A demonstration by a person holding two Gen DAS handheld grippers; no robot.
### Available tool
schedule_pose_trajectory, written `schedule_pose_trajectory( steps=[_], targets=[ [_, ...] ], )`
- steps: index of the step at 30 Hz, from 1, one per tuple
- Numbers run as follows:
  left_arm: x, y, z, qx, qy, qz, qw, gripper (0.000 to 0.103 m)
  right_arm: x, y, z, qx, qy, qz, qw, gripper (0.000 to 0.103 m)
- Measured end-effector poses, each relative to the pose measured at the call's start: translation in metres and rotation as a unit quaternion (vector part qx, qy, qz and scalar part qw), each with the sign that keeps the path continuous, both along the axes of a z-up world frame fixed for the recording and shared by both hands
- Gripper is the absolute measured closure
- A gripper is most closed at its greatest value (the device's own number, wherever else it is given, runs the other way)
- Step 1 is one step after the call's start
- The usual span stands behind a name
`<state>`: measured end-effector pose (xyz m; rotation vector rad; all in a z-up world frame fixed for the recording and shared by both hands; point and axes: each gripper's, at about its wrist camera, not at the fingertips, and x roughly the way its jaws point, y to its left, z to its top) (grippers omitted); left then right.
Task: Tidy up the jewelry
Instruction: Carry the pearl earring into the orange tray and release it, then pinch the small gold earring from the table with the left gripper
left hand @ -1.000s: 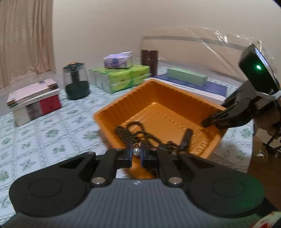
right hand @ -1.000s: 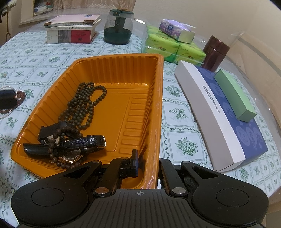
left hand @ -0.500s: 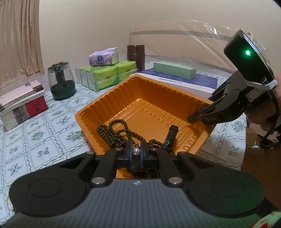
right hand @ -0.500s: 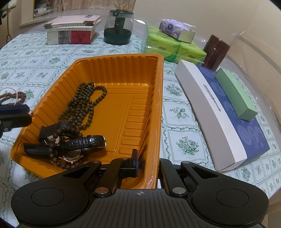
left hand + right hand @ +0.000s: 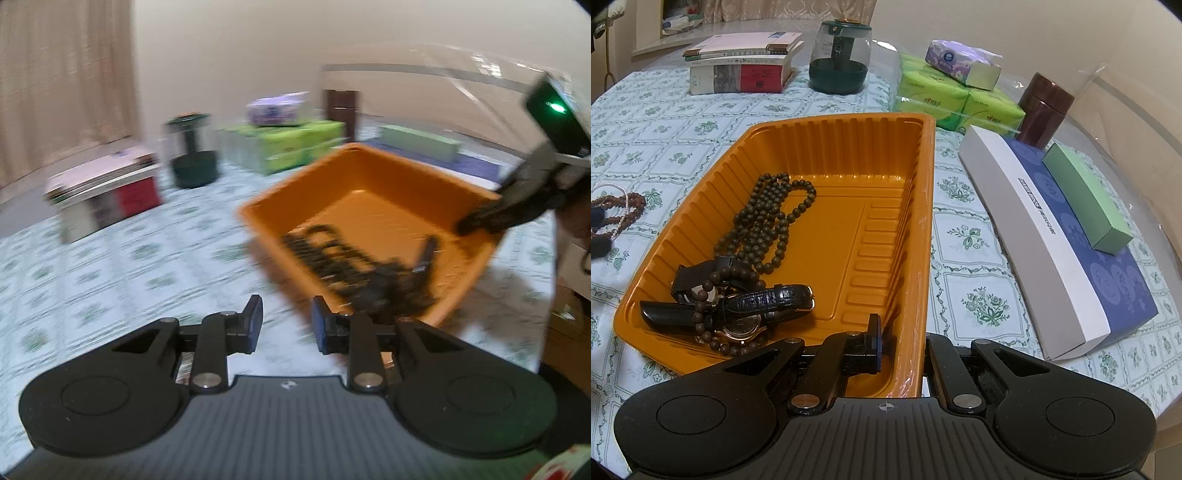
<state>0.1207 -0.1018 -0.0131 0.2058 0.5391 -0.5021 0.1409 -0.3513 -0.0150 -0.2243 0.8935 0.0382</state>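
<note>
Orange tray (image 5: 925, 206) on a green-flowered white tablecloth (image 5: 975, 295).

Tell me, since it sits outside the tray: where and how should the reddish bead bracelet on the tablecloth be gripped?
Grip the reddish bead bracelet on its bead arc nearest the orange tray, coming straight down with the gripper spanning that strand. It lies flat and limp on the tablecloth, so no side offers an edge. The thin white strand across it will probably come along.
</note>
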Motion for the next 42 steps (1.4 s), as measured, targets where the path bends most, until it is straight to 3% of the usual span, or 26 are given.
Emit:
schedule_pose_trajectory(
  steps=[8,17,26,37,42],
  targets=[
    [0.018,0.090,-0.004,0.019,0.000,0.123,0.9923,0.078,0.000,0.000,0.000,0.000,0.000,0.000,1.000,0.097],
    [0.045,0.155,-0.016,0.031,0.000,0.206,0.9780,0.077,0.000,-0.001,0.000,0.000,0.000,0.000,1.000,0.097],
    [0.092,0.179,-0.040,0.036,0.008,0.235,0.9713,0.077,0.001,-0.005,0.000,0.006,0.002,0.000,1.000,0.097],
    [0.139,0.175,-0.059,0.034,0.016,0.231,0.9721,0.078,0.002,-0.001,0.001,-0.003,0.006,0.000,1.000,0.097],
    [0.148,0.177,-0.062,0.030,0.024,0.237,0.9706,0.085,0.001,0.000,0.001,-0.004,0.006,-0.001,1.000,0.097]
  ],
)
